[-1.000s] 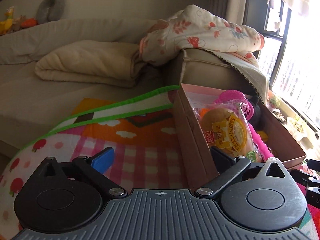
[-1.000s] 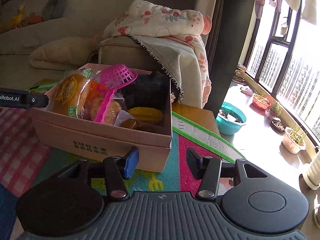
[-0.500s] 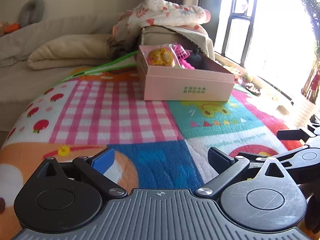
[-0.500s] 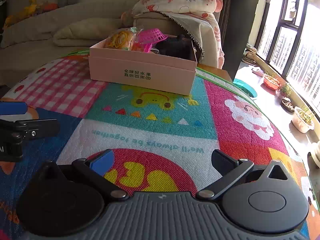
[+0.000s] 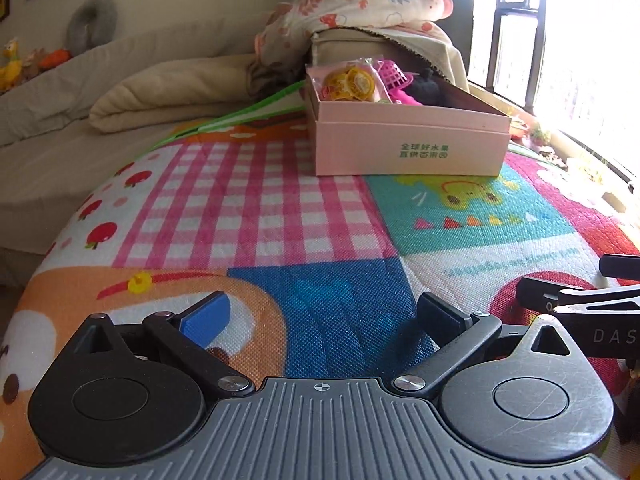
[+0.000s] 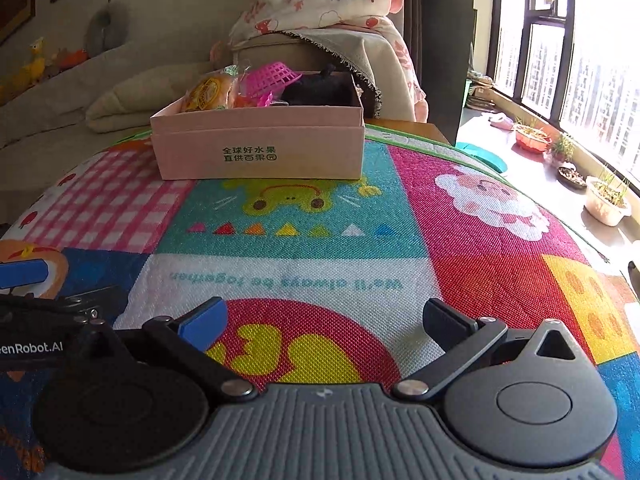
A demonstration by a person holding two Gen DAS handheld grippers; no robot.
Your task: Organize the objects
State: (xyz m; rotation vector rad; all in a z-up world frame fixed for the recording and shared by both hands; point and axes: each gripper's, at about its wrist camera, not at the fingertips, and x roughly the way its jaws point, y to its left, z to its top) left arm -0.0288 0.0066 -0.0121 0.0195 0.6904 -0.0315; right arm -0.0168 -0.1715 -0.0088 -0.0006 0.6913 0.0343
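A pink cardboard box (image 5: 408, 148) (image 6: 260, 148) stands at the far side of the colourful play mat (image 5: 280, 220) (image 6: 320, 248). It holds a wrapped yellow bun (image 5: 352, 82) (image 6: 208, 94), a pink plastic basket (image 5: 394, 72) (image 6: 274, 74) and a black soft thing (image 5: 428, 88) (image 6: 320, 90). My left gripper (image 5: 326, 314) is open and empty, low over the near mat. My right gripper (image 6: 326, 318) is open and empty too, beside the left one, whose fingers (image 6: 24, 274) show at the right wrist view's left edge.
A beige sofa (image 5: 100, 92) with a folded blanket (image 5: 168, 96) lies behind the mat. A floral quilt (image 6: 320, 4) is piled on a cushion behind the box. Plant pots (image 6: 606, 200) line the window sill at right.
Both grippers have pulled back from the box to the near side of the mat. Both stayed open and empty. The box has not moved.
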